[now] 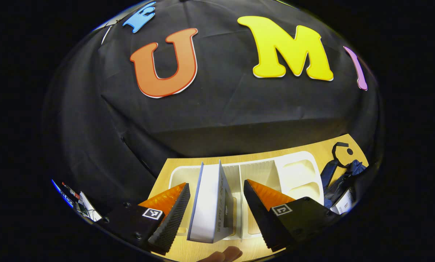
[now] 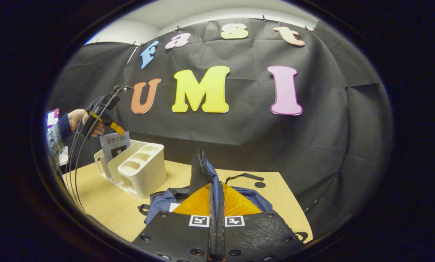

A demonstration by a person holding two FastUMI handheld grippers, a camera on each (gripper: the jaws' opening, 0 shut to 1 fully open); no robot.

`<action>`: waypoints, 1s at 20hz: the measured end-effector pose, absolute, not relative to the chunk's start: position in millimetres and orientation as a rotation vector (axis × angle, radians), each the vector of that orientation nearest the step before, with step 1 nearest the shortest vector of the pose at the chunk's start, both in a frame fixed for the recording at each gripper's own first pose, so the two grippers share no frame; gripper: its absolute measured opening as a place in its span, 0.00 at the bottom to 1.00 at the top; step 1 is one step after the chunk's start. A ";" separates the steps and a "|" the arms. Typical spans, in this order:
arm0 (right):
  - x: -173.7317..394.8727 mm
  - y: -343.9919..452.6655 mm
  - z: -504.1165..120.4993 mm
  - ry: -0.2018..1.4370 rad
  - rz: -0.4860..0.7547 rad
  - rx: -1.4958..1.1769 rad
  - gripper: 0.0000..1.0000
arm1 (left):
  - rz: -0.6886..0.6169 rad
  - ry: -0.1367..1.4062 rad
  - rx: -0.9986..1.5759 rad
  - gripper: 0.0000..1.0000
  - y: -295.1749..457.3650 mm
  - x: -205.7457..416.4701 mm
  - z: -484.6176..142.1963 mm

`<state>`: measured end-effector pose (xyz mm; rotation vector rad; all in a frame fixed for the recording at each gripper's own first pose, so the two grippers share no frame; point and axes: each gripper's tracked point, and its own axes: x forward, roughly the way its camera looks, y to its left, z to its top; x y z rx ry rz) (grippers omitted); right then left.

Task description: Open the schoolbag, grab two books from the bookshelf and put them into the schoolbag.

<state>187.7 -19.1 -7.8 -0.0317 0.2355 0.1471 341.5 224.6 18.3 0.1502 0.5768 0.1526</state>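
A white book (image 1: 208, 203) stands upright in the white bookshelf (image 1: 297, 171) on the wooden table. My left gripper (image 1: 215, 183) is open, one finger on each side of the book and neither pressing on it. From the right gripper view, that gripper (image 2: 110, 123) hangs over the book (image 2: 115, 145) in the bookshelf (image 2: 144, 171), held by a hand (image 2: 77, 118). The dark blue schoolbag (image 2: 163, 198) lies on the table, also visible as the schoolbag (image 1: 343, 182) beside the shelf. My right gripper (image 2: 216, 185) is shut on the bag's zippered flap (image 2: 199, 169), which stands lifted.
The wooden table (image 2: 104, 203) ends close behind the bag at the black cloth wall. Black cables (image 2: 75, 163) hang from the left gripper down past the table's left edge. A finger (image 1: 226, 253) shows at the bottom of the left gripper view. Small clutter (image 1: 81, 205) lies off the table.
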 end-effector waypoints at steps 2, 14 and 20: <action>186.7 -22.6 -10.1 0.237 0.145 -0.025 0.01 | 0.150 0.641 0.171 0.91 223.9 343.5 -6.4; 180.8 -18.9 -21.1 0.241 0.163 -0.002 0.01 | 0.096 0.802 0.122 0.46 213.7 337.4 -36.7; 177.4 -17.6 -25.3 0.241 0.168 0.014 0.01 | 0.104 0.831 0.073 0.43 211.8 312.5 -30.9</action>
